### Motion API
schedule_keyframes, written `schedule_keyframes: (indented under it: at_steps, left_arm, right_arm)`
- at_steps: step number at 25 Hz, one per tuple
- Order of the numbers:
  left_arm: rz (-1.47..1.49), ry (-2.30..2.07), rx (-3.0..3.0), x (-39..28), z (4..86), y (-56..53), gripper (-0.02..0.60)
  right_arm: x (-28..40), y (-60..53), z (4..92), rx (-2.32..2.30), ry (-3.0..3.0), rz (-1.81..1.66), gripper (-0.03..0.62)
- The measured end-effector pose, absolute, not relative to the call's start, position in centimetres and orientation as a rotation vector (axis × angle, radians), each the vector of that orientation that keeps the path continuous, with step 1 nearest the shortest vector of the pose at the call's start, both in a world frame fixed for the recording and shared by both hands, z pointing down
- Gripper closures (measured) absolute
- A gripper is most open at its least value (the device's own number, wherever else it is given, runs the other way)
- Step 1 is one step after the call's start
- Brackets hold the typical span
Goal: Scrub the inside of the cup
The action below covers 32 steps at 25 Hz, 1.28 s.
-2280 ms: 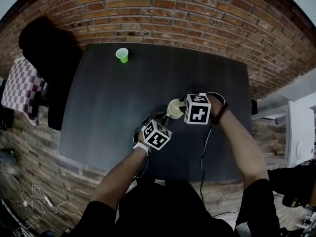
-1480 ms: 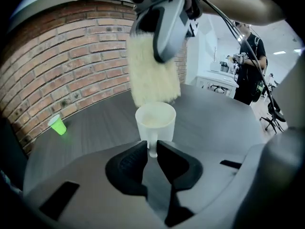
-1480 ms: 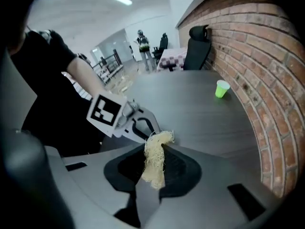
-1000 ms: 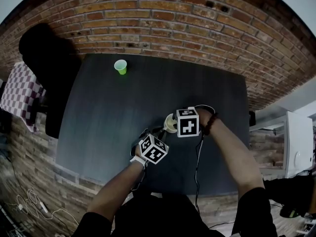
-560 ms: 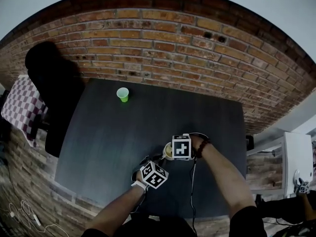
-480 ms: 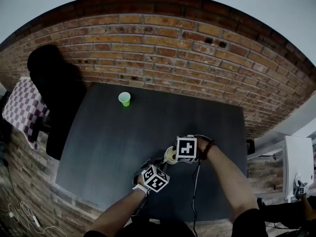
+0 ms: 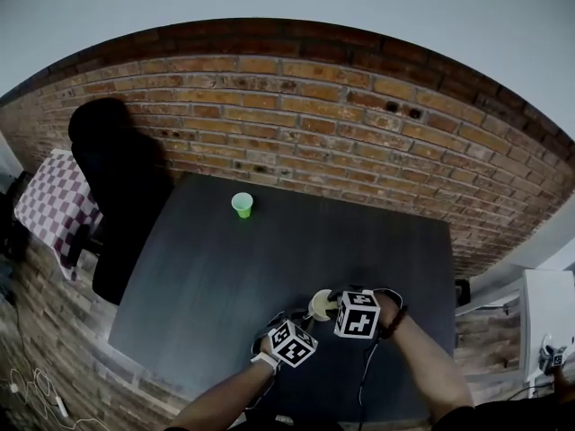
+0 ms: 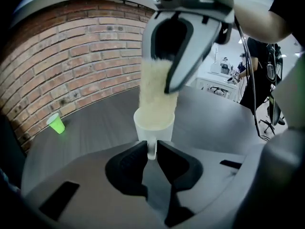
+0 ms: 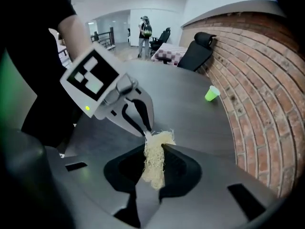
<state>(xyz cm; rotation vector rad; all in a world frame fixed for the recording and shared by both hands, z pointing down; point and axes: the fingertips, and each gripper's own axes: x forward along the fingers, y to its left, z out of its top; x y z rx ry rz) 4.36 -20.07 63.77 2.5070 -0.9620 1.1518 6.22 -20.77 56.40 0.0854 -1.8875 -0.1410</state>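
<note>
While the left gripper keeps its fingers pinched on the handle of the white cup, the right gripper comes down over that cup from above. Its fingers are closed on a pale, fibrous scrubber.

- Scrubber: lower end sits in the cup's mouth. How deep it reaches cannot be told.
- Cup: upright, near the front edge of the table, directly ahead of the left gripper. Resting on the table or held just above it: cannot tell.

Change over the last seconds: the head view has tipped upward, so the cup and both grippers now sit lower and smaller in it, with more wall showing above. The grippers and cup have kept the same arrangement throughout, handle held and scrubber at the mouth. Judgement: scrubbing is under way, not finished; nothing shows a release or withdrawal.

Beyond the cup:
- A green cup stands well behind it and to its left, untouched.
- A black chair is farther left of the cup, off the table's edge, with a checkered cloth beside it.
- A brick wall is farthest behind the cup.

Count: two grippers, two cups (one white, one green), one scrubber, one table, one chair.
</note>
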Motion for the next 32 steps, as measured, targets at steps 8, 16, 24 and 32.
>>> schedule_keyframes:
  at_steps: [8, 16, 24, 32]
  left_arm:
    - [1.176, -0.981, 2.515, 4.3, 63.7, -20.3, 0.508]
    - [1.167, -0.978, 2.552, 4.2, 62.9, -19.9, 0.508]
    - [1.016, -1.142, 2.674, 0.2, 56.5, -19.8, 0.508]
    - [0.705, -1.6, 2.751, -6.3, 44.0, -19.6, 0.508]
  right_arm:
    - [6.3, -22.2, 63.2, 0.177, -1.777, -0.143, 0.503]
    - [7.2, -23.5, 59.5, 0.257, -1.819, -0.152, 0.503]
    - [8.3, -25.3, 45.4, 0.71, -2.063, -0.337, 0.503]
    - [10.9, -21.1, 35.3, 1.364, -2.553, -0.108, 0.503]
